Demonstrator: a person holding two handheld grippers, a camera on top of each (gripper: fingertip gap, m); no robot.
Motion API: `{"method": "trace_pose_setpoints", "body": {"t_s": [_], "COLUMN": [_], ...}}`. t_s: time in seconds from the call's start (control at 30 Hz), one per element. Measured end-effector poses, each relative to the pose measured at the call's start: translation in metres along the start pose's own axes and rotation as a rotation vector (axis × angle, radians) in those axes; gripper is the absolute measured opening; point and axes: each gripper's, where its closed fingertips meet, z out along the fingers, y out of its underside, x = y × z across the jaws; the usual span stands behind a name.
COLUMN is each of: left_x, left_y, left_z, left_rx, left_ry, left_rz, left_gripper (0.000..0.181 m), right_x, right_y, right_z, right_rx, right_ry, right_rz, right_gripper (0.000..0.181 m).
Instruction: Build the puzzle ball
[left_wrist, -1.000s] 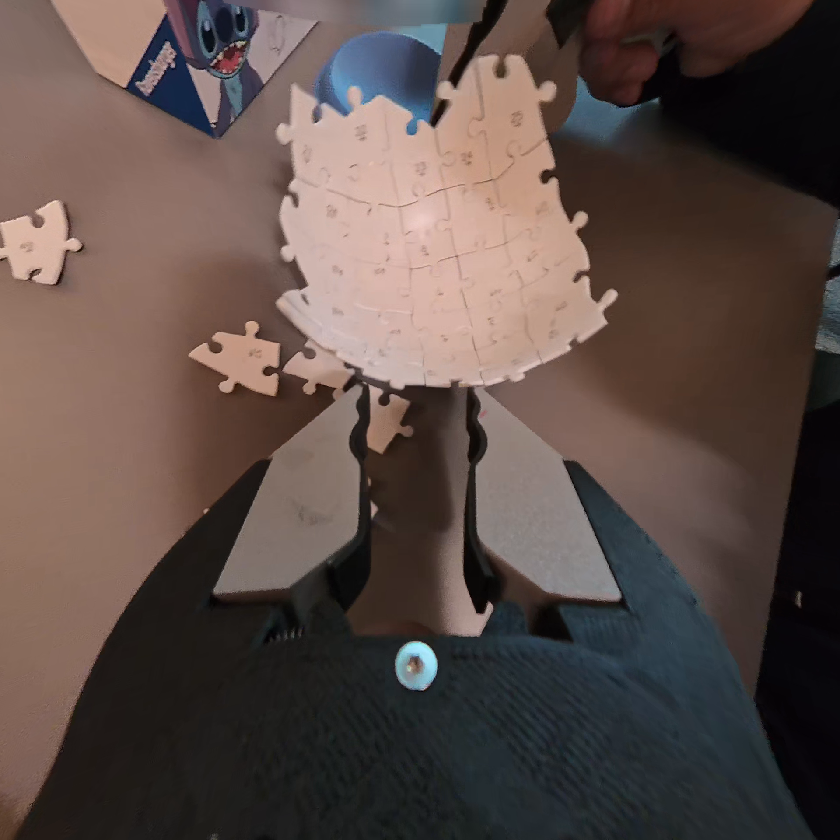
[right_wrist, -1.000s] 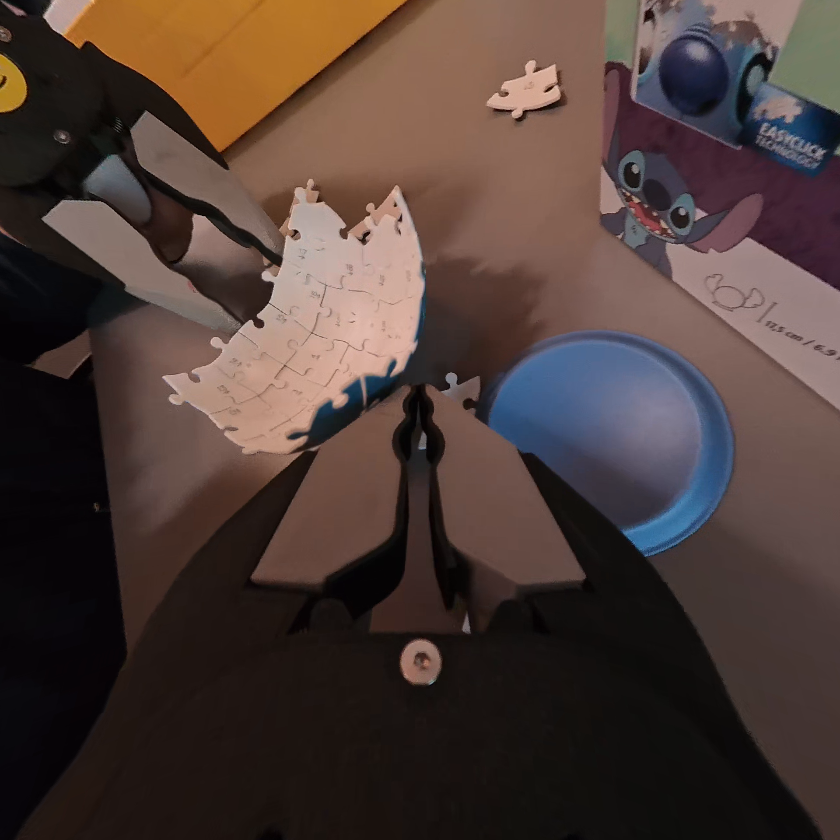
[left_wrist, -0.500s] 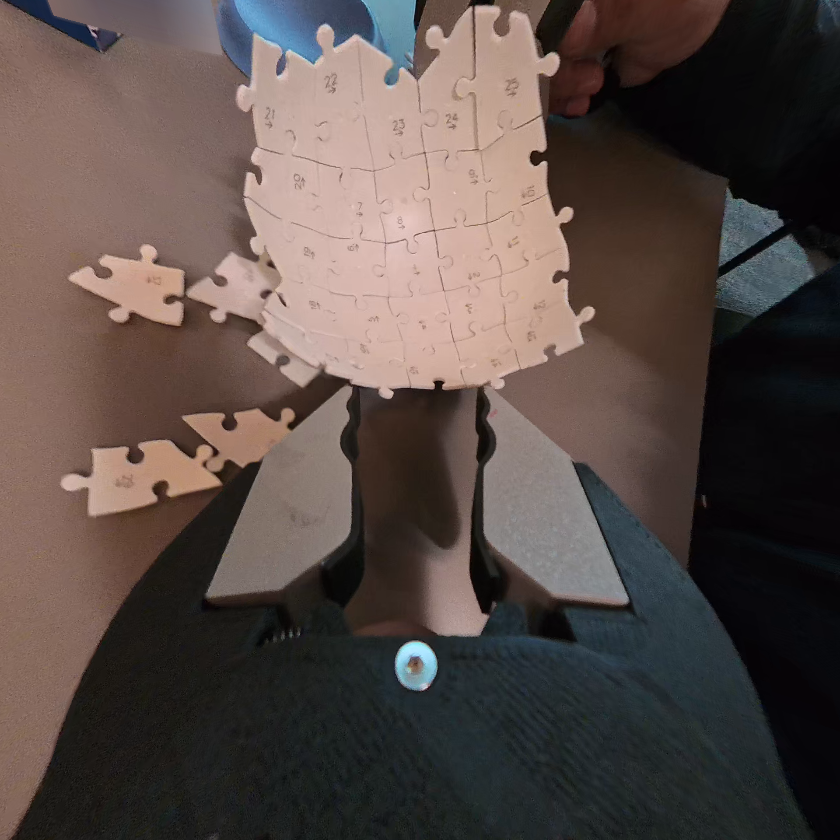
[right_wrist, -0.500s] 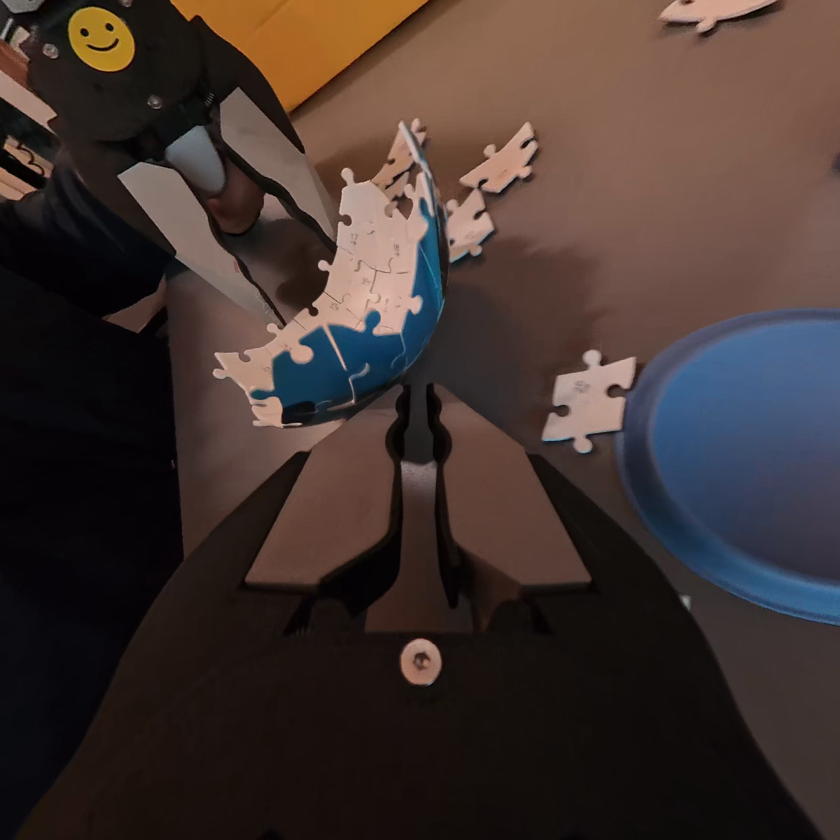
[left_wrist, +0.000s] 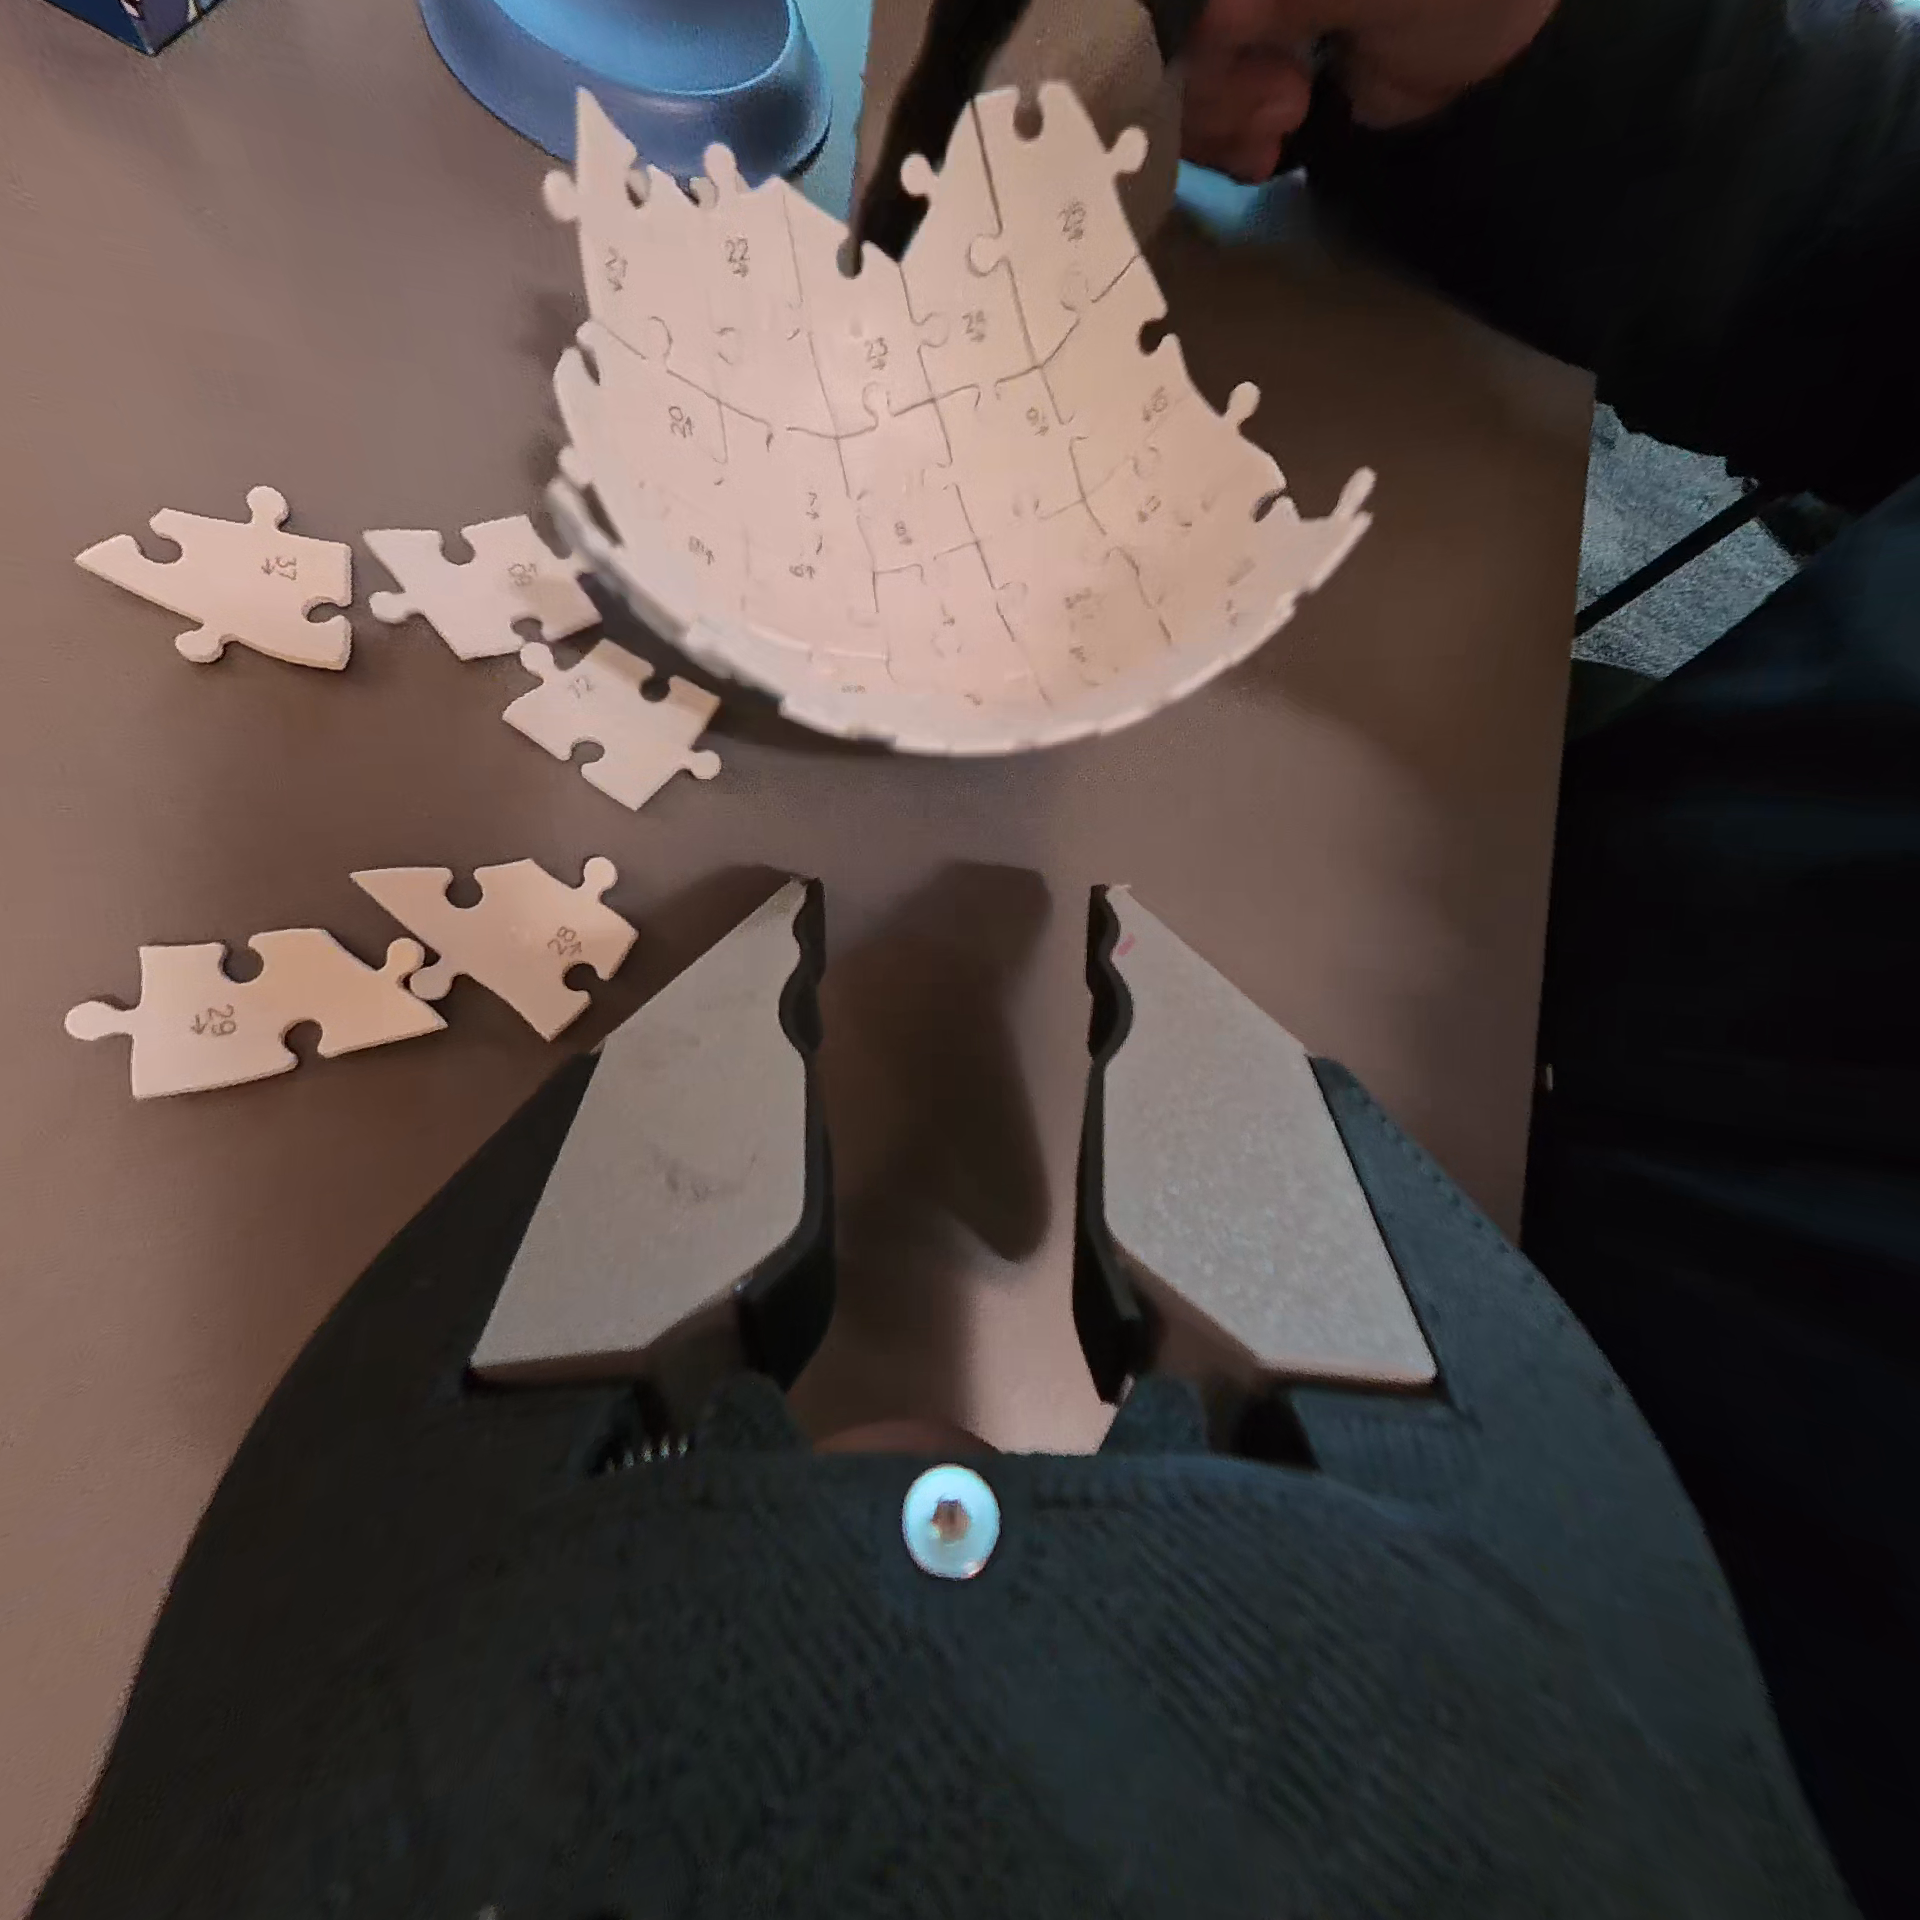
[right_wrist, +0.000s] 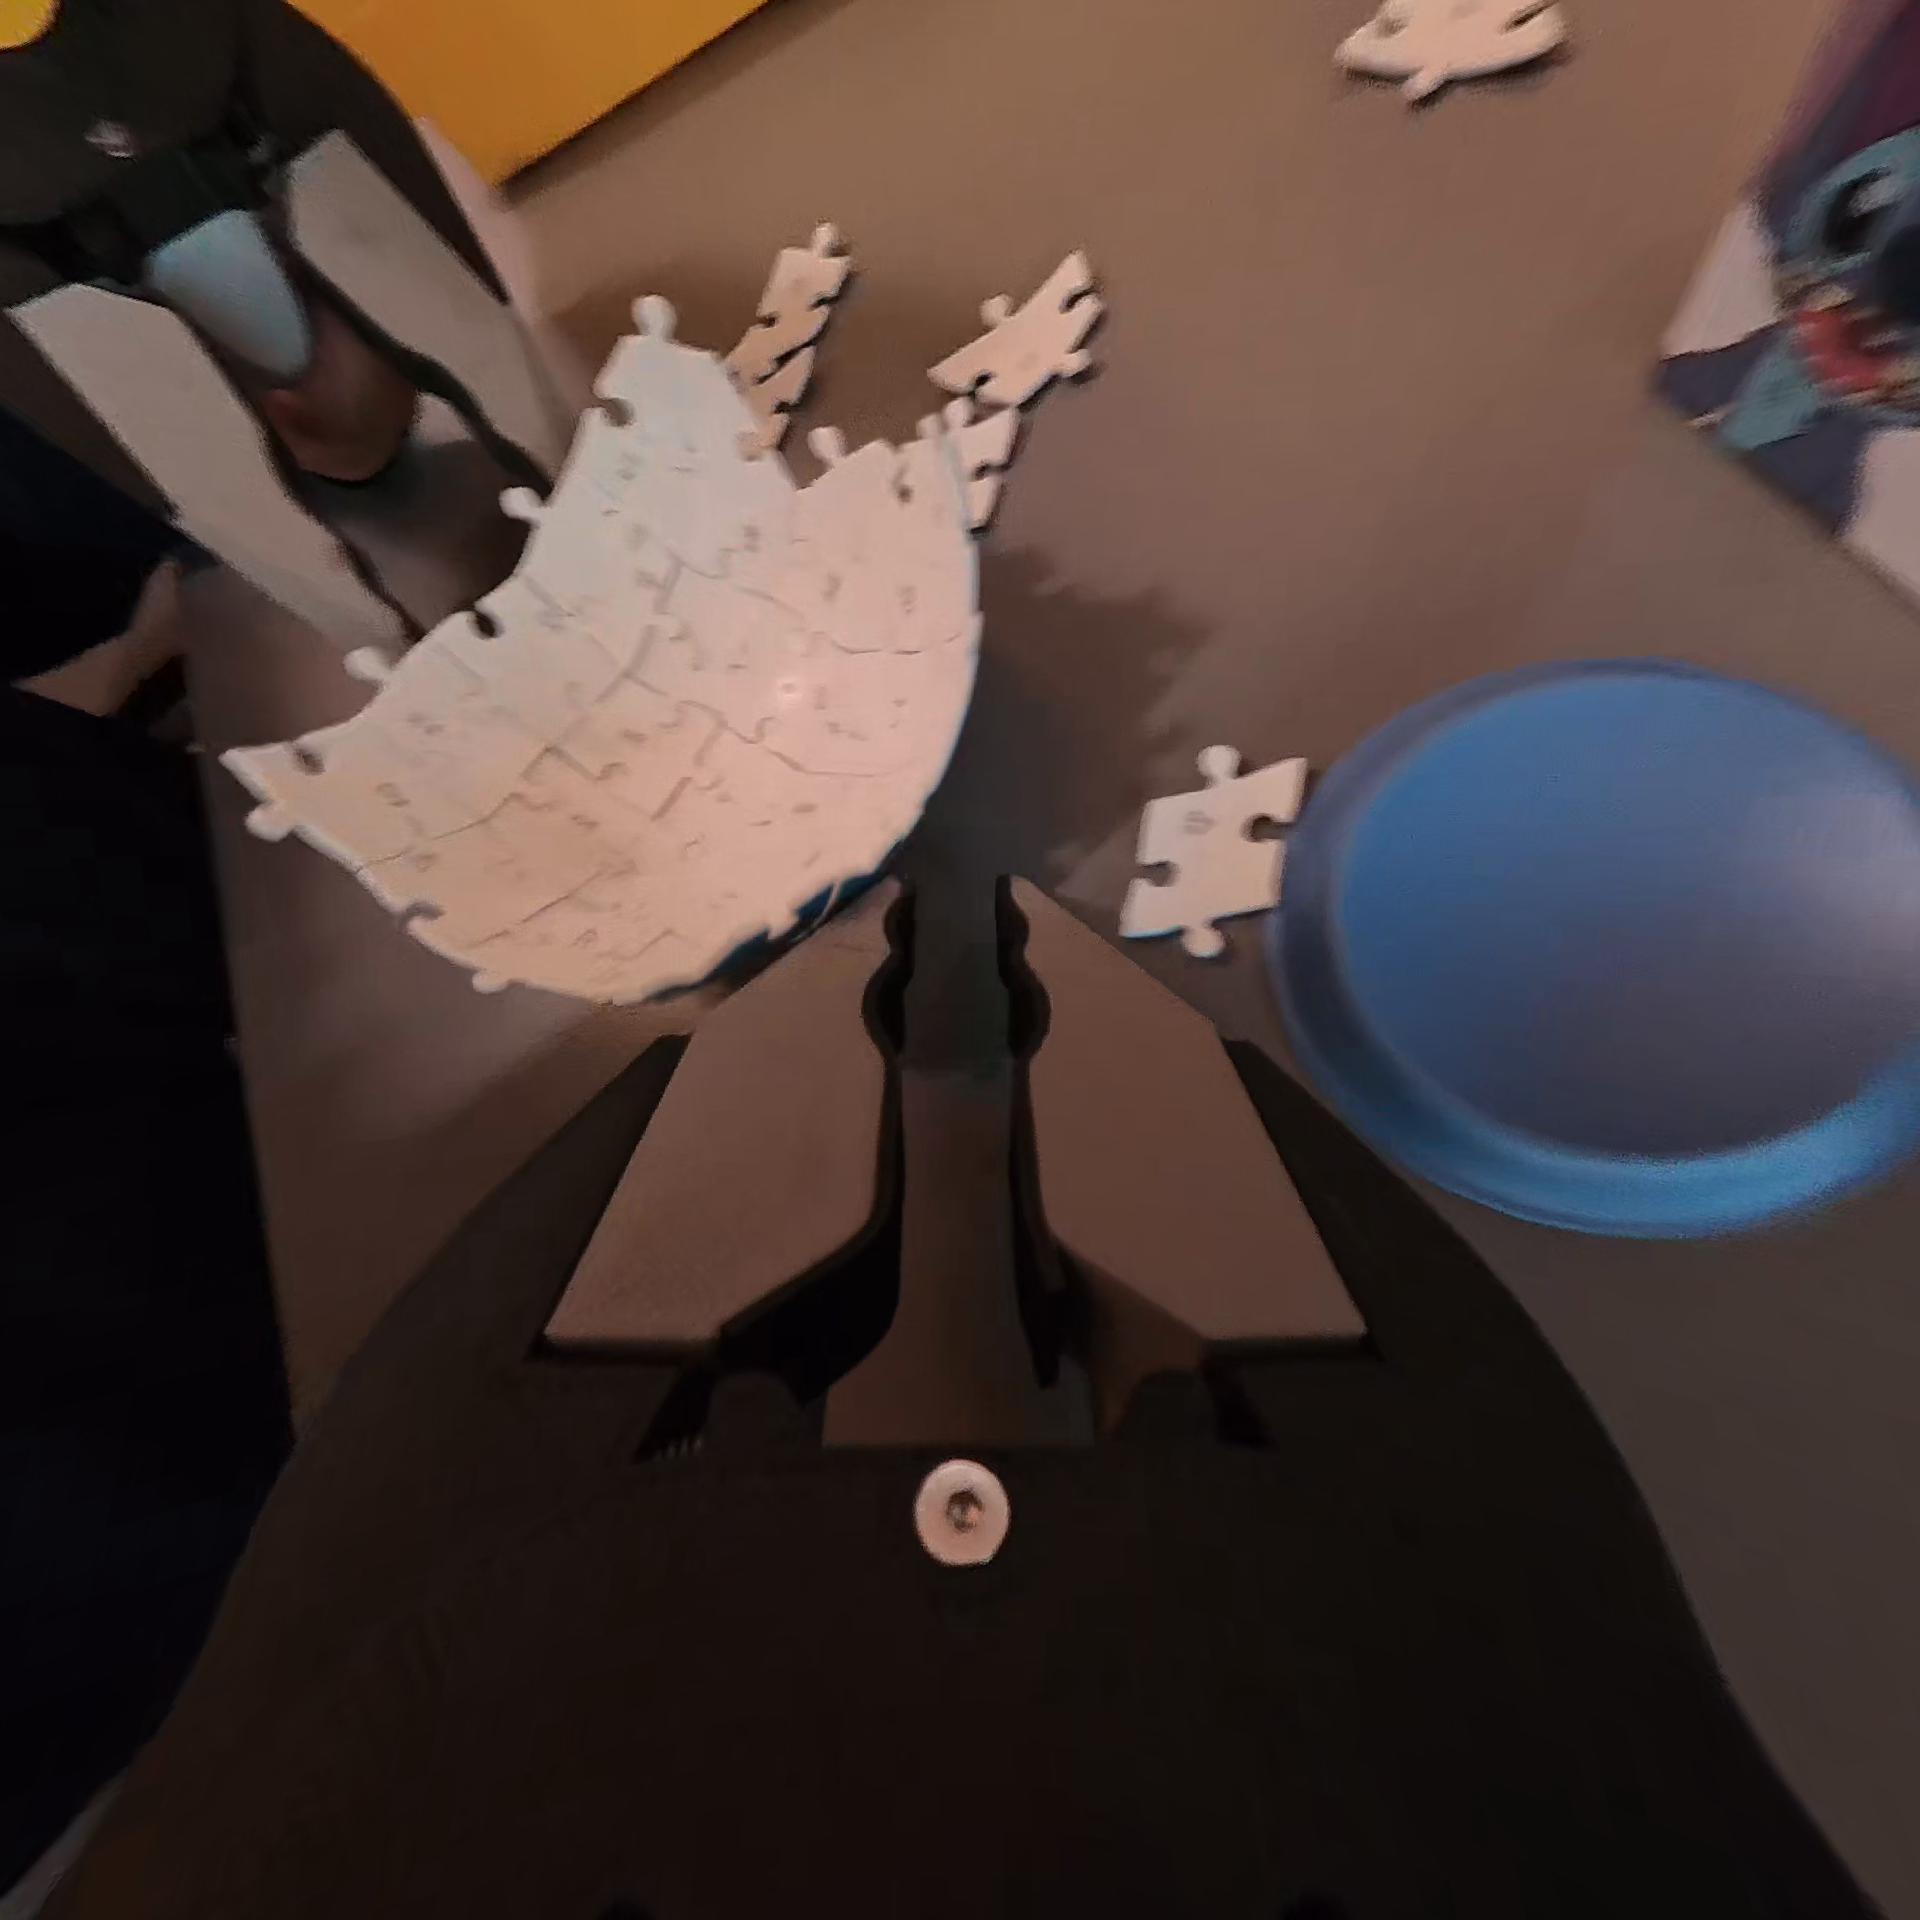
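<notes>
The half-built puzzle ball (left_wrist: 935, 499), a white bowl-shaped shell of joined pieces with its hollow side turned up, is being kept near the middle of the brown table (left_wrist: 260, 312). It seems to be resting there or hanging just above it. Its far rim is being met by the right gripper (right_wrist: 954, 894), whose fingers are parted by a narrow gap. The blur leaves it unclear whether the rim is being pinched or let go. The left gripper (left_wrist: 951, 904) is being held released, jaws wide and empty, just short of the shell's near edge.

Loose pieces (left_wrist: 613, 717) are lying number-side up to the left of the shell, some touching it, and a blue dish (right_wrist: 1600, 956) is standing beyond.

The step in hand is judged to be steadying the shell for the next piece. The shell should be gripped lightly across a seam-free spot on the rim, since squeezing could be popping joints apart. A piece should be lifted by its flat body, not its tabs.
</notes>
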Motion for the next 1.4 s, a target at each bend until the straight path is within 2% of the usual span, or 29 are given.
{"method": "trace_pose_setpoints", "body": {"t_s": [0.1, 0.23, 0.37, 0.43, 0.57, 0.83, 1.0, 1.1, 1.27, 1.4], "left_x": [0.000, 0.002, 0.005, 0.004, 0.004, 0.005, 0.004, 0.004, 0.008, 0.009], "left_y": [0.001, 0.002, 0.003, 0.005, 0.010, 0.012, 0.012, 0.011, 0.011, 0.010], "left_z": [-0.001, -0.002, -0.003, -0.004, -0.008, -0.010, -0.013, -0.015, -0.019, -0.016], "left_rx": [0.002, 0.005, 0.007, 0.002, 0.004, 0.011, 0.027, 0.049, 0.072, 0.043], "left_ry": [0.001, 0.000, 0.000, -0.006, -0.011, -0.003, -0.008, 0.003, 0.033, 0.044], "left_rz": [0.000, 0.009, 0.016, 0.019, 0.018, 0.024, 0.022, 0.015, -0.004, 0.006], "left_gripper": [0.049, 0.049, 0.049, 0.049, 0.049, 0.049, 0.049, 0.049, 0.048, 0.049], "right_x": [0.019, 0.037, 0.038, 0.032, 0.022, 0.044, 0.051, 0.052, 0.047, 0.045], "right_y": [-0.007, -0.009, -0.009, -0.002, 0.017, 0.039, 0.042, 0.040, 0.005, -0.003], "right_z": [-0.010, -0.006, -0.001, -0.004, -0.018, -0.053, -0.059, -0.061, -0.083, -0.106], "right_rx": [0.011, -0.030, -0.069, -0.101, -0.166, -0.244, -0.203, -0.135, 0.027, 0.101], "right_ry": [0.101, 0.208, 0.230, 0.204, 0.176, 0.343, 0.385, 0.360, 0.327, 0.395], "right_rz": [-0.029, -0.094, -0.152, -0.165, -0.200, -0.175, -0.050, 0.025, 0.109, 0.134], "right_gripper": [0.013, 0.012, 0.006, 0.000, 0.000, 0.007, 0.013, 0.013, 0.017, 0.017]}}
